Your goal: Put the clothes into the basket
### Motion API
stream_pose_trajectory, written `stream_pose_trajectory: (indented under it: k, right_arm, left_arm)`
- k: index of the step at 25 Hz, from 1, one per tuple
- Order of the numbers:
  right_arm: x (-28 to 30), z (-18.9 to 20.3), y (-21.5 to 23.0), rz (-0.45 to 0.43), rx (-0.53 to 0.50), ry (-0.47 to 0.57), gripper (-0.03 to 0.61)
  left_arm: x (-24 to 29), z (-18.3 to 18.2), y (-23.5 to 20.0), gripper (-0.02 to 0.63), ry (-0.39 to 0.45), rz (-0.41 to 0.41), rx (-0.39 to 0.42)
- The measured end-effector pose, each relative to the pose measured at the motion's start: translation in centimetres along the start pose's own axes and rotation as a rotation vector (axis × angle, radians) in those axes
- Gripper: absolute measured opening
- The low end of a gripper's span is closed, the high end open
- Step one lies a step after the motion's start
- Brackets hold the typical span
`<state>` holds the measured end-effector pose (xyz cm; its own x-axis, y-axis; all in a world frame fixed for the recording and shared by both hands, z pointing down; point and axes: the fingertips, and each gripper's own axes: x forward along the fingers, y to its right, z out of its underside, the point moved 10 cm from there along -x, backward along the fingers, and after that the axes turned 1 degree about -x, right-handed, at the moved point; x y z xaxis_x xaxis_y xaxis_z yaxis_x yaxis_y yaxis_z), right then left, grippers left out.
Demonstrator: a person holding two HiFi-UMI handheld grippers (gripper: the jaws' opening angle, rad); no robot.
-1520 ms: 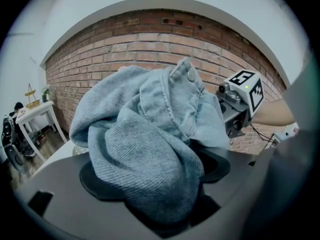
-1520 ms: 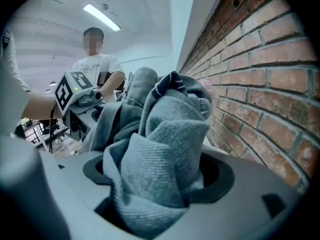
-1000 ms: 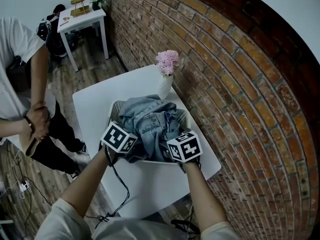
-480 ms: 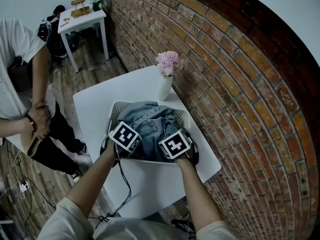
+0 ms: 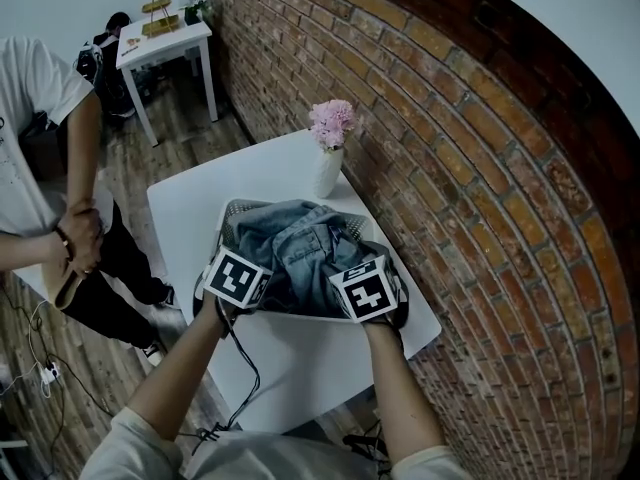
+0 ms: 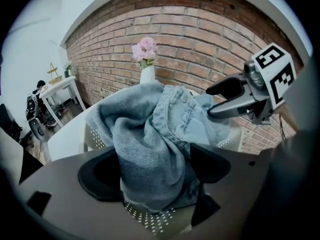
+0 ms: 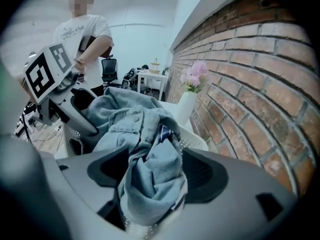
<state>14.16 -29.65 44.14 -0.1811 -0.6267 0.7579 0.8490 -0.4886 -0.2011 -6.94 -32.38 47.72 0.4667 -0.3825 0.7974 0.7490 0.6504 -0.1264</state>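
A light blue denim jacket (image 5: 295,248) is heaped in a white perforated basket (image 5: 232,214) on the white table (image 5: 190,208). My left gripper (image 5: 255,286) is at the basket's near left edge. In the left gripper view the left gripper (image 6: 155,169) is shut on a thick fold of the denim jacket (image 6: 150,129). My right gripper (image 5: 350,280) is at the near right edge. Its jaws have just been closing. In the right gripper view the right gripper (image 7: 152,174) has a bunch of the denim jacket (image 7: 150,179) pressed between its pads.
A white vase with pink flowers (image 5: 328,168) stands right behind the basket, by the brick wall (image 5: 480,168). A person (image 5: 40,168) stands to the table's left. A small white table (image 5: 160,33) is far back. Cables (image 5: 40,373) lie on the floor.
Half a second ago both grippers were closer together over the pile; now they are further apart at the basket's near edge. The denim heap sits a little lower than a second ago.
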Motion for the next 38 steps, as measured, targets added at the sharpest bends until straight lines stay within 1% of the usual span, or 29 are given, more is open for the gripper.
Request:
stream_pose_trajectory:
  k: [3,6,7,12,15,16,17,21,22,25,28,33,38]
  right_arm:
    - [-0.7,-0.2,-0.1,0.026,0.028,0.071,0.310]
    - [-1.0,0.0,-0.6,0.024,0.063,0.138,0.269]
    - [-1.0,0.1,-0.8,0.020,0.077,0.161,0.260]
    - [-1.7,0.3,-1.3,0.020,0.150,0.290,0.168]
    - [-2.3,0.2,-1.3,0.031,0.187,0.369,0.128]
    - [-2.6,0.1,-1.4,0.034,0.198,0.395,0.116]
    - [-2.8,0.0,-1.4,0.038,0.207,0.422,0.103]
    - [-3.9,-0.2,-1.6,0.054,0.213,0.504,0.066]
    - [-4.1,-0.3,-1.7,0.061,0.208,0.519,0.057]
    - [-4.8,-0.2,-1.8,0.083,0.203,0.556,0.021]
    - [-5.5,-0.1,-2.3,0.092,0.219,0.593,0.009]
    - [-7.3,-0.3,-3.7,0.118,0.198,0.650,0.008]
    - [-10.2,-0.8,-5.1,0.159,0.177,0.736,0.006]
  left_arm:
    - [-1.3,0.0,0.2,0.405,0.069,-0.036,-0.011]
    - [-2.6,0.0,0.5,0.405,0.138,-0.066,-0.019]
    - [-3.1,0.1,0.7,0.403,0.163,-0.069,-0.021]
    - [-4.8,-0.3,1.4,0.402,0.315,-0.085,-0.010]
    - [-5.3,-1.0,1.9,0.394,0.384,-0.078,0.013]
    - [-5.4,-1.2,2.1,0.380,0.407,-0.077,0.021]
    - [-5.6,-1.4,2.3,0.349,0.438,-0.080,0.025]
    - [-6.8,-1.6,3.1,0.081,0.591,-0.140,0.031]
    - [-7.0,-1.7,3.4,0.040,0.617,-0.150,0.040]
    - [-7.3,-1.8,4.2,0.009,0.665,-0.145,0.066]
    - [-7.7,-1.8,5.0,0.009,0.693,-0.137,0.076]
    - [-9.3,-1.7,6.5,0.008,0.748,-0.144,0.098]
    - [-12.0,-1.4,8.3,0.009,0.816,-0.149,0.119]
